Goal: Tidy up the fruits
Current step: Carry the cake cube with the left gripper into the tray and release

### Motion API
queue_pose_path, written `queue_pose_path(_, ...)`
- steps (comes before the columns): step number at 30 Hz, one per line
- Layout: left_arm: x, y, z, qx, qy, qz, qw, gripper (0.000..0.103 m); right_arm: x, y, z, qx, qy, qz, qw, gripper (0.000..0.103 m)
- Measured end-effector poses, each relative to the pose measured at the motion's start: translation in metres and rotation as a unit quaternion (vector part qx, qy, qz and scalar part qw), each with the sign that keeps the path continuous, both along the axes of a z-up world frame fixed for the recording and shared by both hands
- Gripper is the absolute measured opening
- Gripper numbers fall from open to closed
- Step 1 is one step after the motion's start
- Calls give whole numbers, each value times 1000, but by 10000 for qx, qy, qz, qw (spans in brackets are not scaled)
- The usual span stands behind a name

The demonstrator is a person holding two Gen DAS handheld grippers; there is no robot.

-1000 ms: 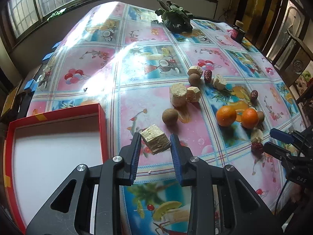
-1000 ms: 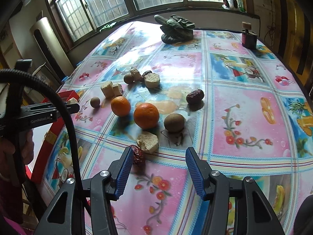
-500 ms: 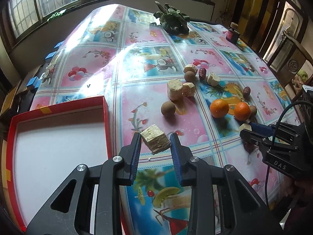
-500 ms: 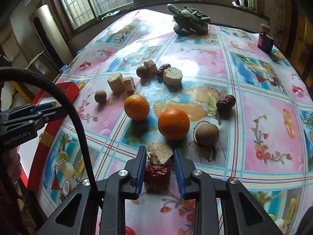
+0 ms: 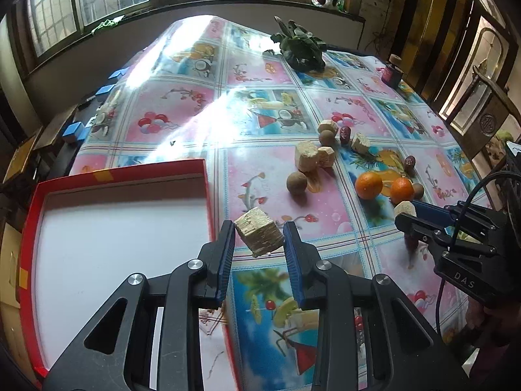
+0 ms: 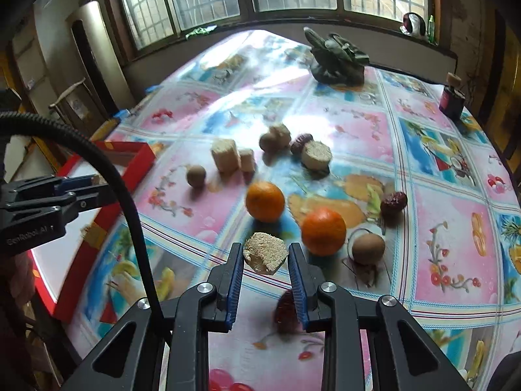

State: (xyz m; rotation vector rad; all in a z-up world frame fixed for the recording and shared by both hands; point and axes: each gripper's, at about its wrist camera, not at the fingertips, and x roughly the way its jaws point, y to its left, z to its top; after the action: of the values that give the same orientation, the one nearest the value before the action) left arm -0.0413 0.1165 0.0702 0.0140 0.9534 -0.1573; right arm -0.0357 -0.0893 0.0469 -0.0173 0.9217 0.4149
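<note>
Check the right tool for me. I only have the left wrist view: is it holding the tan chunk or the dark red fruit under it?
Observer: In the right wrist view, the right tool is shut on the tan chunk. It's pinched at the pad tips, and the jaws have just been closing on it.
Operator: And the red one?
Observer: The red date looks loose on the tablecloth beneath the tool. It's partly behind one finger and not gripped.
Operator: Anything touching the chunk?
Observer: No. The nearer orange sits off to the tool's right, with a visible gap between it and the chunk.
</note>
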Motion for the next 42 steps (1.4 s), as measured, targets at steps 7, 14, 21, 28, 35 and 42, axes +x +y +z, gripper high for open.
queue_pose_path(7,-13,32,9,3,-69,346,9994,29,-14,30,19,248,-161,441,9986,27)
queue_pose_path(14,-20,72,7,-5,3,746,9972,29,-19,74,29,411,-236,946,9944,27)
queue_pose_path(21,-6,101,-6,9,163,1068,9941,29,-12,127,32,445,-277,1412,9886,27)
queue_pose_path(28,12,124,-22,-96,342,1285,9911,29,10,174,24,309,-212,1833,9823,27)
queue_pose_path(35,27,136,-33,-84,462,1391,9892,29,35,213,6,79,-82,2096,9777,27)
queue_pose_path(42,33,141,-44,-41,572,1537,9864,29,44,229,-12,-148,36,2227,9748,27)
